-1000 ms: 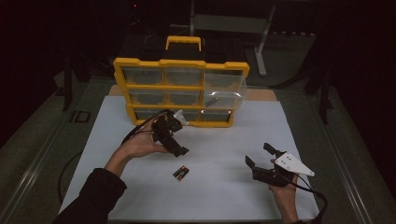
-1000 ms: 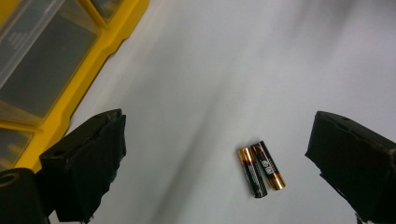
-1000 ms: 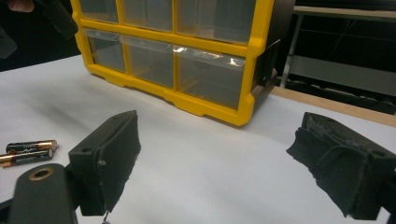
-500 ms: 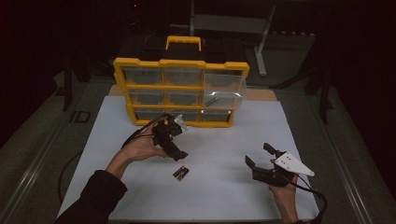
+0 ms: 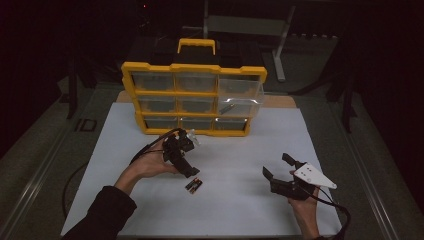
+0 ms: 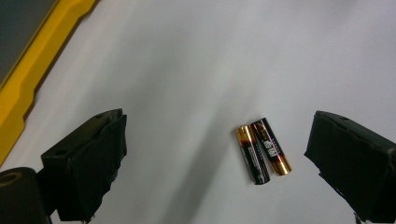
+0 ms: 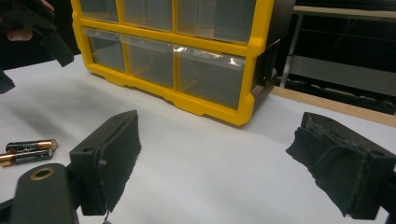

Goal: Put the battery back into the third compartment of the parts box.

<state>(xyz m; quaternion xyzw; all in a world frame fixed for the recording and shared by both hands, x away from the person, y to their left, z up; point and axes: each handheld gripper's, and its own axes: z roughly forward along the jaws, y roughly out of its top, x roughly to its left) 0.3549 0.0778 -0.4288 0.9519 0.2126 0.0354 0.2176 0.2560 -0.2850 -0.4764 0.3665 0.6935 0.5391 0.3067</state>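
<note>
Two AA batteries [image 5: 193,185], black and gold, lie side by side on the white mat. My left gripper [image 5: 182,162] hovers just above and behind them, tilted down, open. In the left gripper view the batteries [image 6: 262,150] sit between the wide-apart jaws, nearer the right one, with nothing touching them. My right gripper [image 5: 276,165] is held low at the mat's right, open and empty. Its own view shows the batteries [image 7: 28,151] at far left and the left gripper [image 7: 42,28] at top left.
A yellow drawer organiser [image 5: 194,100] with clear drawers stands upright at the back of the white mat [image 5: 235,210]. One drawer [image 5: 240,97] on its right side is pulled out, with a small item inside. The organiser's edge [image 6: 28,79] shows close to the left gripper.
My left gripper has dropped slightly toward the batteries and the person. The right gripper and the batteries have stayed put.
</note>
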